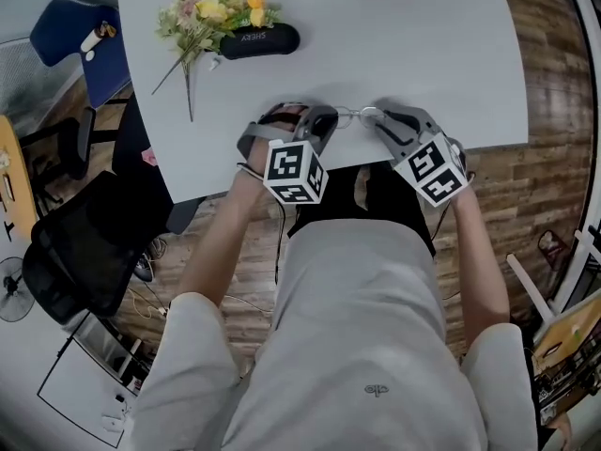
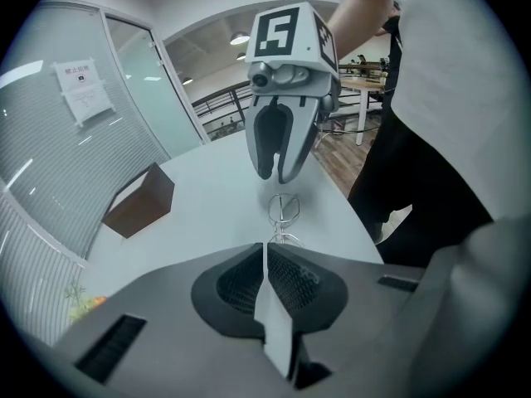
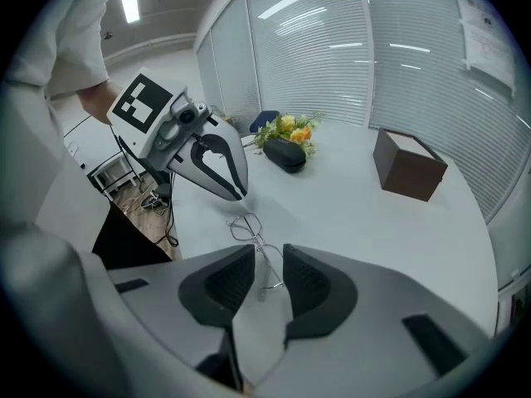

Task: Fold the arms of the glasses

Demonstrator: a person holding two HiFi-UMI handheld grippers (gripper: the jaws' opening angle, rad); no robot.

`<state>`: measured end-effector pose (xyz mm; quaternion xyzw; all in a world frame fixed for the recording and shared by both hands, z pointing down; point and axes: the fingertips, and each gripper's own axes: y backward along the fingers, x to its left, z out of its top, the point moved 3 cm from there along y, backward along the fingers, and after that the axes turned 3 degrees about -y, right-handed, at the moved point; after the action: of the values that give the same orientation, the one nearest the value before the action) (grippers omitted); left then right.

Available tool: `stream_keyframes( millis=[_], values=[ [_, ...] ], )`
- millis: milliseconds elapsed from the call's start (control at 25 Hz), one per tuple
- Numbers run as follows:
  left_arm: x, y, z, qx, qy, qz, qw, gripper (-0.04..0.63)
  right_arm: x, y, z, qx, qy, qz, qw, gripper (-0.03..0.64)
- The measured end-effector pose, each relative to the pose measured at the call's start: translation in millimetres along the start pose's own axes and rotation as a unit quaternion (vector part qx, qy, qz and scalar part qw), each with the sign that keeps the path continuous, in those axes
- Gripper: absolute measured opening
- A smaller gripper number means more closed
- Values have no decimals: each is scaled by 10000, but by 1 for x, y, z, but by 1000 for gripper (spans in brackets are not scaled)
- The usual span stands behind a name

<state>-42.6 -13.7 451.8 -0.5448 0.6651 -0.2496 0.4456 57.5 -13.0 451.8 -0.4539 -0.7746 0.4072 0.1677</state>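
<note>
Glasses (image 3: pixel 246 225) are at the near edge of the big grey table (image 1: pixel 423 54), between the two grippers. Far away are the brown box (image 3: pixel 408 166), the black case (image 1: pixel 258 40) and the flowers (image 1: pixel 211 12), out of the way. The left gripper (image 2: pixel 267 249) has its jaws squeezed together and seems to pinch one thin end, so the glasses stay put. The right gripper (image 3: pixel 267 259) has its jaws partly open around the other arm without squeezing it, ready to fold it in.

One glasses (image 3: pixel 247 229), one black case (image 1: pixel 258 40), one brown box (image 3: pixel 409 166), perhaps one flower bunch (image 1: pixel 214 12).
</note>
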Motion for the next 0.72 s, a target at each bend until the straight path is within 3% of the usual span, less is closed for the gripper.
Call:
stream_keyframes(
  millis=[360,720],
  values=[
    [-7,35,19,97,714,545,9959,25,12,36,16,-570,27,30,9984,80],
    [-24,68,59,-185,1671,1185,9786,25,33,81,25,-1153,198,-6,9931,46]
  ],
)
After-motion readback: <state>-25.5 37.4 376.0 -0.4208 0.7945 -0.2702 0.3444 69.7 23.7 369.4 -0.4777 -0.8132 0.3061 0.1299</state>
